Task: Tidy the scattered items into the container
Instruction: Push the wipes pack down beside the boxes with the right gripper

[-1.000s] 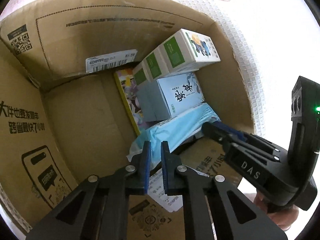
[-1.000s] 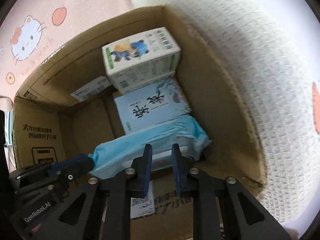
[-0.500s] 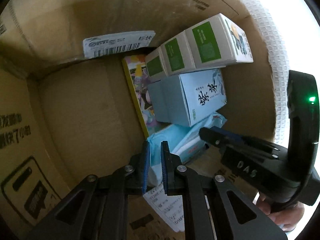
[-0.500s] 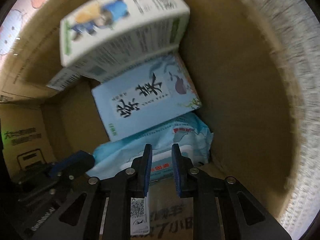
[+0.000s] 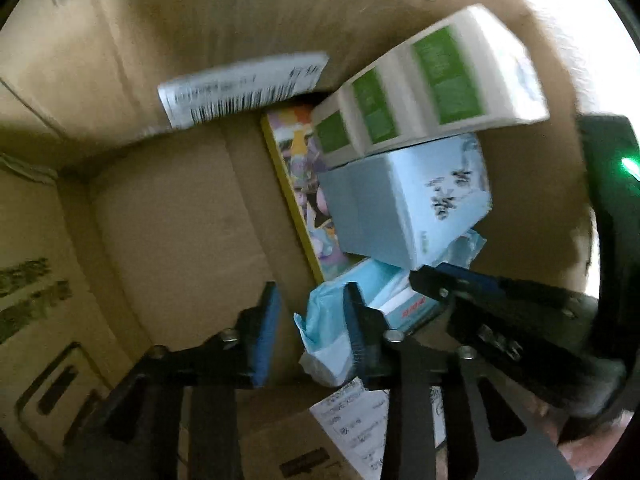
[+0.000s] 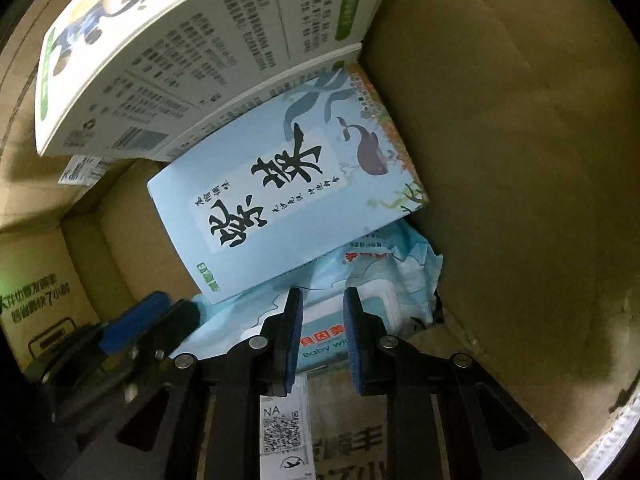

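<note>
Both grippers reach down into a brown cardboard box (image 5: 160, 220). A light-blue pack of baby wipes (image 5: 384, 292) lies low in the box, partly under a pale blue box. The jaws of my left gripper (image 5: 311, 334) are opening; the pack's crimped end sits loose between them, close to the right-hand finger. My right gripper (image 6: 324, 338) is shut on the pack (image 6: 404, 280) at its white lid. The right gripper's blue fingertips (image 5: 460, 284) also show in the left wrist view, and the left gripper's (image 6: 152, 316) in the right wrist view.
A pale blue box with black brush writing (image 6: 280, 200) leans on the wipes, and a white-and-green carton (image 6: 180, 60) rests on top of it. A flat colourful book with a yellow edge (image 5: 300, 184) stands beside them. The left half of the box floor is bare cardboard.
My left gripper's jaws have spread apart and let go of the pack's end. Both grippers sank deeper into the box, and the pack came down with them.
</note>
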A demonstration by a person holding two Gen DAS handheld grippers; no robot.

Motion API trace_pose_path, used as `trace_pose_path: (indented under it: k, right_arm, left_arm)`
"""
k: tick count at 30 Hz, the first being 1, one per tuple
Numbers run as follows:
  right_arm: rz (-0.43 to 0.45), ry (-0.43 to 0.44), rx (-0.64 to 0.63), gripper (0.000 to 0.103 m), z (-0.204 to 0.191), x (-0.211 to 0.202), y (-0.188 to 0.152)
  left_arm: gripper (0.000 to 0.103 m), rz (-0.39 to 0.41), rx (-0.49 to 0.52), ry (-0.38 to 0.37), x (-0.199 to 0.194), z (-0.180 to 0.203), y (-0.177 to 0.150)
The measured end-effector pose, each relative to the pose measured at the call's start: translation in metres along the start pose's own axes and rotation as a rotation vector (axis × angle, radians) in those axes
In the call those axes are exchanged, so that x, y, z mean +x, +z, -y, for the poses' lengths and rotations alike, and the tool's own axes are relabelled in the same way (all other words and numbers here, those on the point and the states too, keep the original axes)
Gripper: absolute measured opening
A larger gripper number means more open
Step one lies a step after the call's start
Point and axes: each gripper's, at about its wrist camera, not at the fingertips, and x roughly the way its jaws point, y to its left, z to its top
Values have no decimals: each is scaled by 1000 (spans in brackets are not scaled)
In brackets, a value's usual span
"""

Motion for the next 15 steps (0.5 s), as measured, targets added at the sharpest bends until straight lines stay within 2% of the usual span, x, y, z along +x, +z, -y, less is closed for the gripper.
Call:
trace_pose_path:
  k: [5,7,8,10,12,15]
  right_arm:
    - [66,37,66,17,9,-12,-20]
    - [82,70,109,17,14,-18,-29]
    - [79,93,133,17,16,-20,-33]
    - [58,157,183,17,20,-21,-39]
    - [45,176,209,17,22,-20,-43]
    - [46,167,228,17,24,-19,-47]
  left_arm:
    - [39,-23,33,-54,-17,8,-10]
    - [39,-62,-9,-66,-17,4,-15]
    - [33,-88,-60,-86,-16,-2,-18]
    - [21,-129,-83,-105,-10,-5,-21]
    - [20,-140,-98,-95,-4,-7,-22]
    - [20,-187,-148,-153,11,-12,-21]
